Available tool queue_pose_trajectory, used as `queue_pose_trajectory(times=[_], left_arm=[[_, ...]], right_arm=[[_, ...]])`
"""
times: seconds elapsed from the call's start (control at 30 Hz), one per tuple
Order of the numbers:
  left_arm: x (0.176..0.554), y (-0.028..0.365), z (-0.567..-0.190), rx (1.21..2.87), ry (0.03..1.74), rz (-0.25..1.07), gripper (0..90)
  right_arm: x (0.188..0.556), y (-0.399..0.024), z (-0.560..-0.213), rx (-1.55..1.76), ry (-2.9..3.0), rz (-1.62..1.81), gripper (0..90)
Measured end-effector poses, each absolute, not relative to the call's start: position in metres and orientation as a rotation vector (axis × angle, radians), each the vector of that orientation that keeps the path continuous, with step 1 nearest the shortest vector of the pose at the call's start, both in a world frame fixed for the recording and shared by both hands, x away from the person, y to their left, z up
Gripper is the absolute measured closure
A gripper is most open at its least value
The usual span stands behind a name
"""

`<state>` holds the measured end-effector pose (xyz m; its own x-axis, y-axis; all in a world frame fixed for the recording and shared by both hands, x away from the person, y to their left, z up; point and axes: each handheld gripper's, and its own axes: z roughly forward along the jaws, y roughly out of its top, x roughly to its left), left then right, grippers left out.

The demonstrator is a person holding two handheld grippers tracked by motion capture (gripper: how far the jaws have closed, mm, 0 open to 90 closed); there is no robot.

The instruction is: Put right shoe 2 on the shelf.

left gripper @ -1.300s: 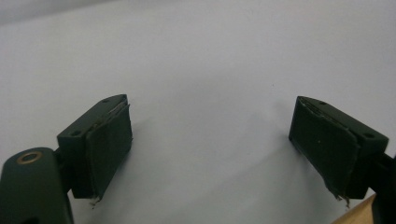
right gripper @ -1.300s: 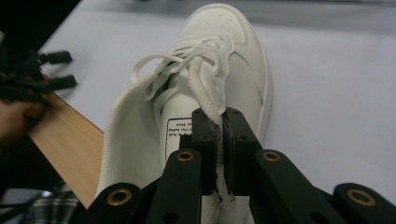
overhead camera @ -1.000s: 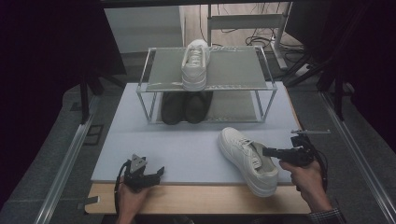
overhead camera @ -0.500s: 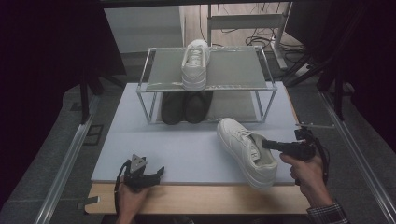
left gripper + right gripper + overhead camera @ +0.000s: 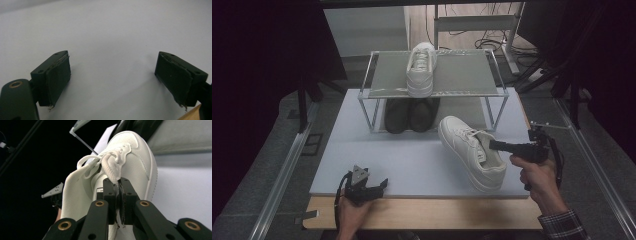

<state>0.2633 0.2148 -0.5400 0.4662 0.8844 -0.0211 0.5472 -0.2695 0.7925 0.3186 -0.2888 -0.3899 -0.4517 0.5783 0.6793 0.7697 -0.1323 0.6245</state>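
White perforated sneaker (image 5: pixel 470 149) tongue pinched flat in right claw (image 5: pixel 119 185)

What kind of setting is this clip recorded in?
Probably a lab or office data-collection bench: a grey mat on a table, a staged metal shoe rack with sneakers, and cables and desk legs on the floor behind.

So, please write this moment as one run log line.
right hand-held gripper: shut on white lace-up sneaker | left hand-held gripper: open, idle
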Motion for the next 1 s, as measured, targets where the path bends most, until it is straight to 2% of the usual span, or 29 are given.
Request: queue_pose_trajectory(times=[1.0], left_arm=[[0.263,0.215,-0.54,1.956,1.191,0.561,12.8]], right_arm=[[0.324,-0.284,-0.317,-1.481,-1.914,-1.779,85.1]])
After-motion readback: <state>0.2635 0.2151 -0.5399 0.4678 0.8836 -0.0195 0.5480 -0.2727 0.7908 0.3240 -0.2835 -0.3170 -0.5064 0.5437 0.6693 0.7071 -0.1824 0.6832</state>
